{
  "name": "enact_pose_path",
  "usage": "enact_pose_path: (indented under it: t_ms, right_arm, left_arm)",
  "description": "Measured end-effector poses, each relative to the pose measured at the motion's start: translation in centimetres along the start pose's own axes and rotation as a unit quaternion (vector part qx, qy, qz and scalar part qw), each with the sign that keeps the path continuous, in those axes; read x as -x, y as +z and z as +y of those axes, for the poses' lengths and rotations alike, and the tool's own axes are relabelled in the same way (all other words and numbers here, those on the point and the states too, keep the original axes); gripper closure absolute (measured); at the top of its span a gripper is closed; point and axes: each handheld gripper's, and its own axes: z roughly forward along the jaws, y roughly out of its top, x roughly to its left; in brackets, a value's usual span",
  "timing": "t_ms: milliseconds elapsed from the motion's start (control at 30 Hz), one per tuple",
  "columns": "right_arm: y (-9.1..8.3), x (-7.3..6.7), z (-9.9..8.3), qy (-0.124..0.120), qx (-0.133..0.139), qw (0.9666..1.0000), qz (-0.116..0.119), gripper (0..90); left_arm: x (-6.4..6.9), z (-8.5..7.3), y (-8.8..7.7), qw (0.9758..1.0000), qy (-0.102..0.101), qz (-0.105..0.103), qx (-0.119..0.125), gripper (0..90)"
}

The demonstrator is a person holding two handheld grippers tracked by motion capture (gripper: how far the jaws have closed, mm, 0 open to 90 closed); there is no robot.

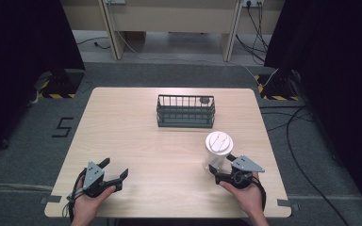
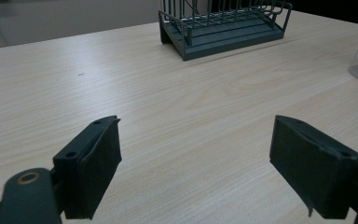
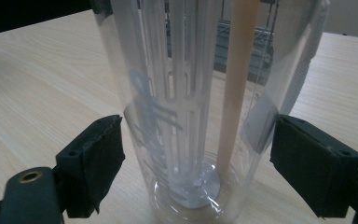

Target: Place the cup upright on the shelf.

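Clear cup (image 1: 218, 150) w/ white lid stands on the bench (image 1: 136, 141), right side, near the front.
Right tongs (image 1: 222, 163) are open around the cup, jaws not touching it. Left tongs (image 1: 115, 168) open wide, holding nothing. Dark wire basket (image 1: 185, 111) sits farther back.

Your light wood table (image 1: 136, 141) carries 2 things: dark wire basket (image 1: 185, 111) near the far edge, approx. centre; clear tumbler w/ white lid (image 1: 218, 149) towards the right edge.
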Motion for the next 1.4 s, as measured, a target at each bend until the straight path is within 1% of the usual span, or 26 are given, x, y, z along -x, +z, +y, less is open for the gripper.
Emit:
enact_pose_path:
  t_ms: [167, 433, 500, 633, 767, 1033, 1233, 1400]
  right_arm:
    - [0.9, 0.1, 0.2, 0.000, 0.003, 1.0000, 0.002, 16.2]
    - [1.4, 0.2, 0.3, 0.003, 0.005, 1.0000, 0.005, 16.1]
    - [1.5, 0.3, 0.3, 0.000, 0.007, 1.0000, 0.007, 16.3]
    - [1.6, 0.4, 0.3, 0.000, 0.006, 0.9999, 0.010, 17.2]
    - [1.6, 0.4, 0.4, -0.006, 0.007, 0.9999, 0.012, 17.9]
    - [1.6, 0.4, 0.7, -0.007, -0.002, 0.9998, 0.017, 18.2]
    - [1.6, 0.3, 1.3, -0.012, -0.002, 0.9999, 0.013, 18.3]
    - [1.6, 0.3, 1.6, -0.010, 0.002, 0.9999, 0.011, 18.5]
  left_arm:
    - [0.0, 0.0, 0.0, 1.0000, -0.002, -0.001, 0.000, 16.1]
    - [-0.1, -0.1, 0.0, 1.0000, -0.002, -0.002, -0.001, 16.3]
    - [-0.1, -0.1, 0.0, 1.0000, -0.002, -0.003, -0.001, 16.5]
    - [-0.1, -0.1, 0.0, 1.0000, -0.001, -0.002, -0.001, 16.7]
    - [-0.1, -0.1, 0.0, 1.0000, -0.002, -0.001, 0.000, 16.9]
    - [-0.1, -0.1, 0.0, 1.0000, -0.002, -0.002, -0.002, 17.1]
    - [-0.1, -0.1, 0.0, 1.0000, -0.002, -0.001, -0.003, 17.2]
    - [-0.1, -0.1, 0.0, 1.0000, -0.002, -0.001, -0.003, 17.3]
